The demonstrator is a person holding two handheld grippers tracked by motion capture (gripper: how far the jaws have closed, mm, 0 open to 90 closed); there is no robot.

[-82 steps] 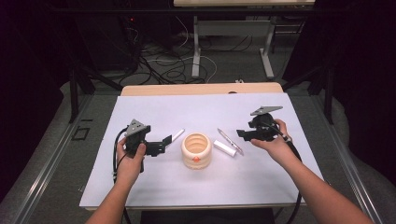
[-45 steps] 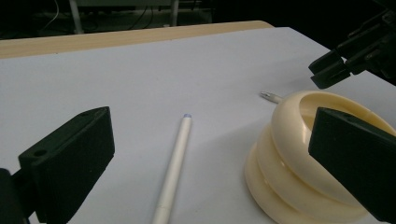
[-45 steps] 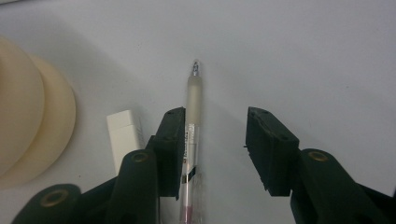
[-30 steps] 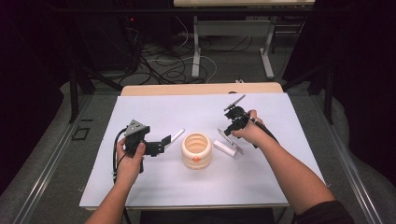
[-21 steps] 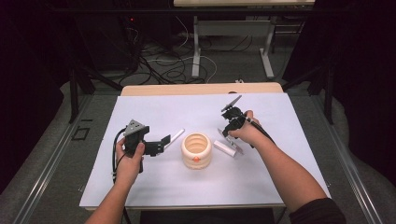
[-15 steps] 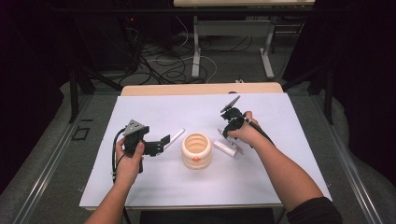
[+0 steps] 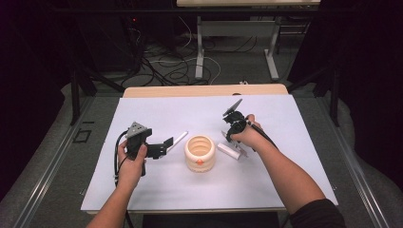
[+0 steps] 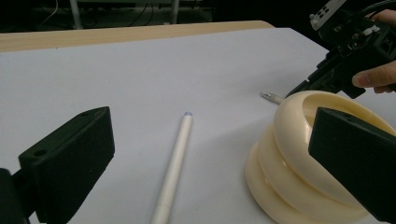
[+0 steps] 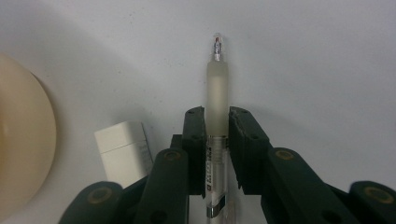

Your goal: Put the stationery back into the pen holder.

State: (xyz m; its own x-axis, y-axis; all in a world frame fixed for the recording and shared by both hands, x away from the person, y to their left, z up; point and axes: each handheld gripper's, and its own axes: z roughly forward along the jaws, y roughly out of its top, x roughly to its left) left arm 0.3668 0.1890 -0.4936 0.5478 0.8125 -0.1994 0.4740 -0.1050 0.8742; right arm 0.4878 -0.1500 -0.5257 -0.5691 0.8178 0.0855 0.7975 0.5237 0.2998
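Risk: pen [image 9: 217, 88] could slip or pivot when lifted, being clamped near one end by the right gripper [image 9: 217, 135].
Cause: smooth barrel, narrow pads.
Right hand [image 7: 248, 137]: angled down over the surface [image 7: 285, 123], fingers [image 9: 194, 140] clenched on the pen beside a white cap [image 9: 125, 154].
Left gripper [image 7: 159, 148]: held level, fingers released, pointed at the cream holder [image 7: 200, 153] and a white stick [image 8: 175, 163].
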